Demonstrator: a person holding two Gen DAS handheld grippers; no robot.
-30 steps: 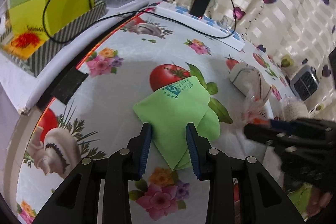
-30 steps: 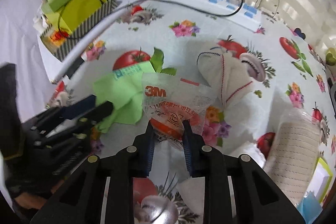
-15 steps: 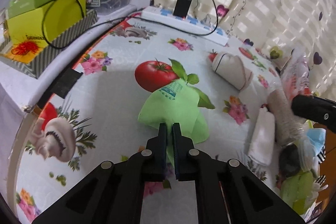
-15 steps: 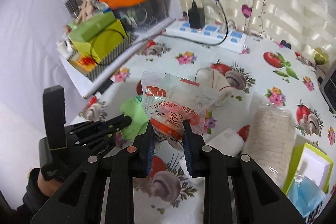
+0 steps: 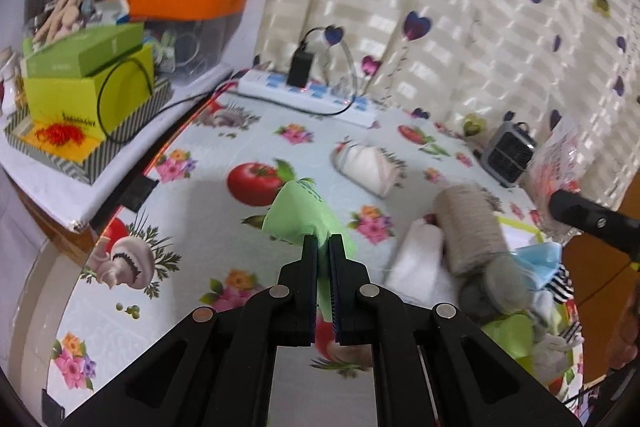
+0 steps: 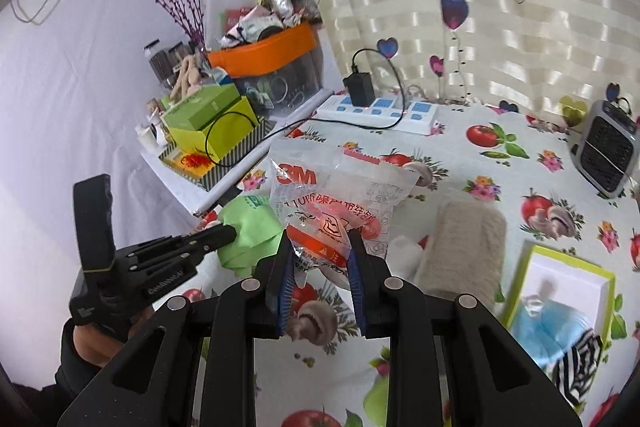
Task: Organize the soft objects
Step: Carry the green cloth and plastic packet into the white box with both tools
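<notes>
My left gripper (image 5: 323,243) is shut on the green cloth (image 5: 300,215) and holds it above the table; the cloth also shows in the right wrist view (image 6: 250,227). My right gripper (image 6: 320,247) is shut on a clear 3M earplug packet (image 6: 340,199) and holds it high above the table; the packet shows at the right edge of the left wrist view (image 5: 560,163). A white rolled sock (image 5: 368,165), a beige knit roll (image 5: 468,227) and a white folded cloth (image 5: 416,259) lie on the flowered tablecloth (image 5: 192,211).
A green-rimmed box (image 6: 560,291) with a blue mask (image 6: 548,327) and striped fabric stands at the right. A small grey heater (image 6: 608,151), a power strip (image 6: 380,107) with charger and a cluttered shelf with green boxes (image 5: 88,83) line the back and left.
Both grippers have risen from the table. The left one closed on the green cloth and lifted it. The right one carried the packet up and to the right.
</notes>
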